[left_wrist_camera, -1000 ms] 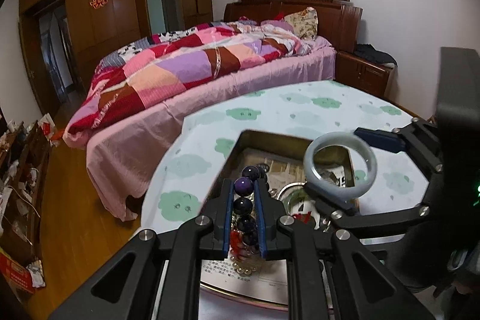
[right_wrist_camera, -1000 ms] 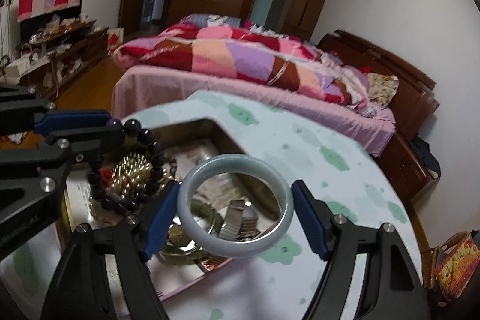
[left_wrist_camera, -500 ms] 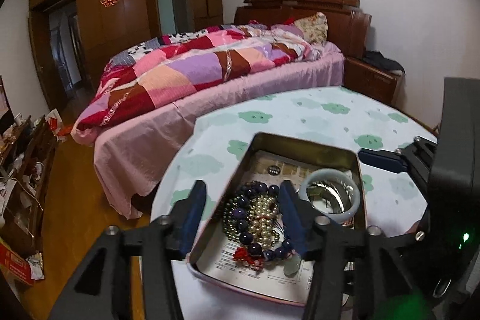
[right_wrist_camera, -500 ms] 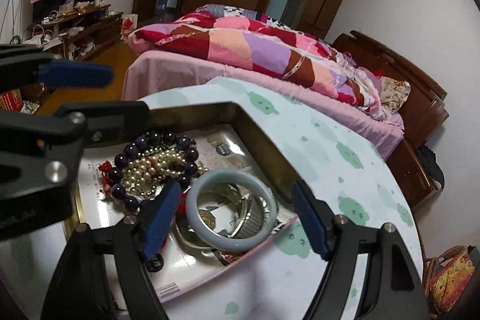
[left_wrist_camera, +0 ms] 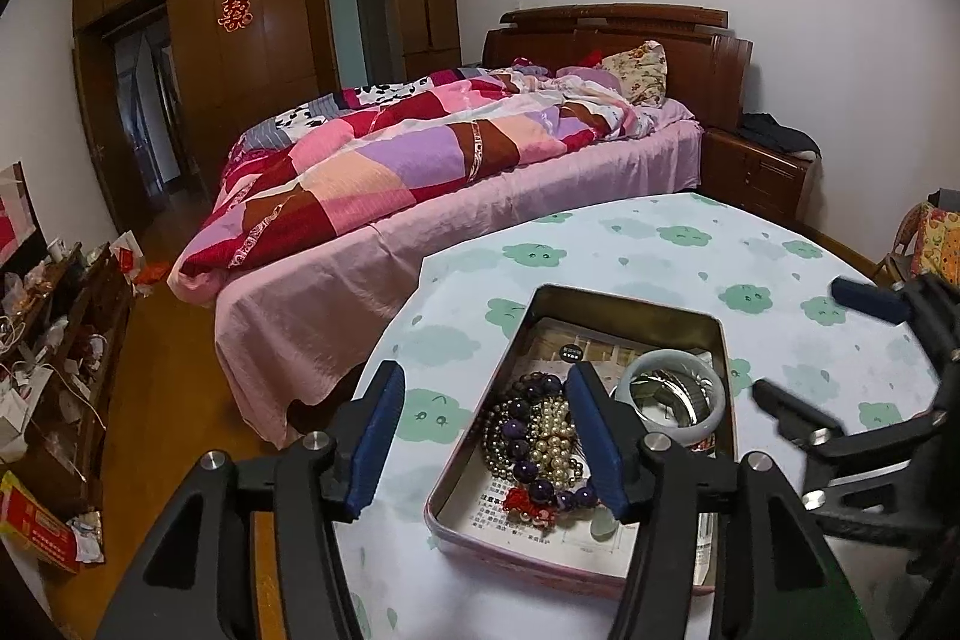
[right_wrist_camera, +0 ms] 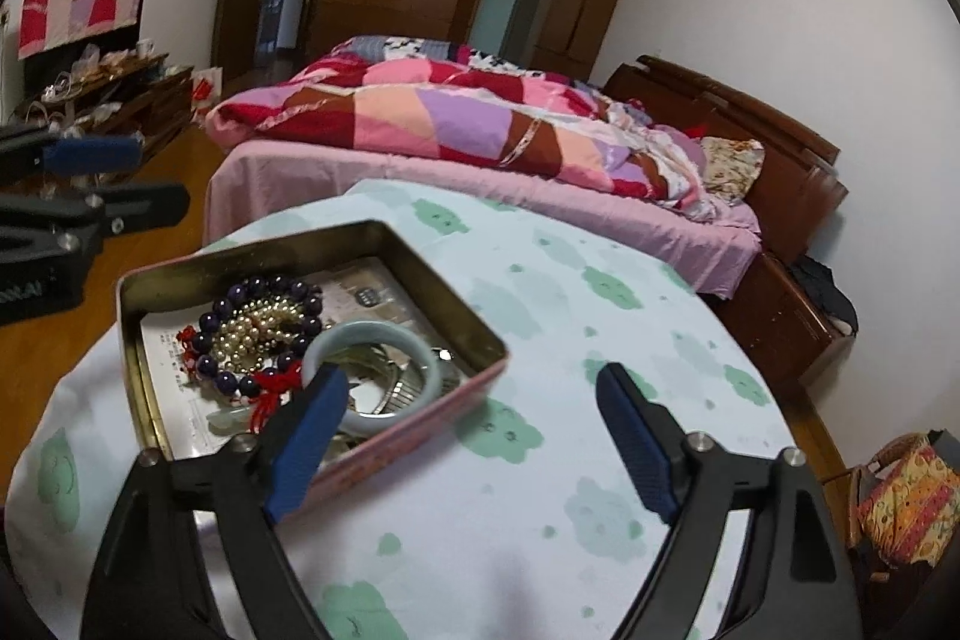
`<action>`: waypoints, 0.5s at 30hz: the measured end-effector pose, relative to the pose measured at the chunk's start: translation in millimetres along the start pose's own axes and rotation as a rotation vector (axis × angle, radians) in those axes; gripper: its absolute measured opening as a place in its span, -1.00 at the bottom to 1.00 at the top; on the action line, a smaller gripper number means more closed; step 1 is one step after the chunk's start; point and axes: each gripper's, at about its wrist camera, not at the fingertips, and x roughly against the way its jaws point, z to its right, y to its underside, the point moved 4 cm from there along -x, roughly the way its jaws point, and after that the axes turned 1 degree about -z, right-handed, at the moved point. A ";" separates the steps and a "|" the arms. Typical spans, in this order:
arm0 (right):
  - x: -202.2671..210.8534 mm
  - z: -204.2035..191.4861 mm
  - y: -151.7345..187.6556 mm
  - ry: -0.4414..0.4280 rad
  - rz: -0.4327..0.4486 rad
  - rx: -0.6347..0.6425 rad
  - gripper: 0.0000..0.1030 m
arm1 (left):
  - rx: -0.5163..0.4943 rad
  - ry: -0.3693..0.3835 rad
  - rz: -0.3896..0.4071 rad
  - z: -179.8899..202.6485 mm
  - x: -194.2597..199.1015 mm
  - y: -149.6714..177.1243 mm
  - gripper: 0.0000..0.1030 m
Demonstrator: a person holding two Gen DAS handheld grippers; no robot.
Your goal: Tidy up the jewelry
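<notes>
A metal tin [left_wrist_camera: 624, 303] [right_wrist_camera: 252, 244] stands on the round table. In it lie a dark purple bead bracelet [left_wrist_camera: 528, 445] [right_wrist_camera: 255, 289], a string of pearls [left_wrist_camera: 555, 439] [right_wrist_camera: 258, 319], a pale jade bangle [left_wrist_camera: 714, 415] [right_wrist_camera: 375, 331] and a metal watch band [left_wrist_camera: 669, 391]. My left gripper [left_wrist_camera: 489, 439] is open and empty, raised above the tin's left edge. My right gripper [right_wrist_camera: 477, 445] is open and empty, raised above the tin's near right corner and the tablecloth.
The table has a white cloth with green cloud prints [left_wrist_camera: 684, 235] [right_wrist_camera: 600, 286]. A bed with a patchwork quilt [left_wrist_camera: 420, 148] [right_wrist_camera: 456, 112] stands beyond it. A low cluttered shelf [left_wrist_camera: 54, 316] is at the left. A bedside cabinet [right_wrist_camera: 780, 316] stands right of the bed.
My left gripper let go of the bead bracelet and my right let go of the jade bangle. Both pieces now lie in the tin. Both grippers have opened, lifted and drawn back.
</notes>
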 end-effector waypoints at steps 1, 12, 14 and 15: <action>4.2 3.3 -0.5 0.006 0.006 -0.009 0.73 | -0.002 0.000 0.002 0.7 1.5 0.3 0.12; 25.1 25.2 4.8 0.049 0.036 -0.066 0.77 | -0.010 -0.007 0.033 3.4 17.8 -3.1 0.21; 28.0 28.1 7.4 0.053 0.039 -0.072 0.77 | -0.013 -0.009 0.032 3.8 19.0 -2.7 0.22; 28.8 29.8 7.1 0.056 0.042 -0.079 0.77 | -0.014 -0.009 0.032 4.0 19.6 -2.7 0.22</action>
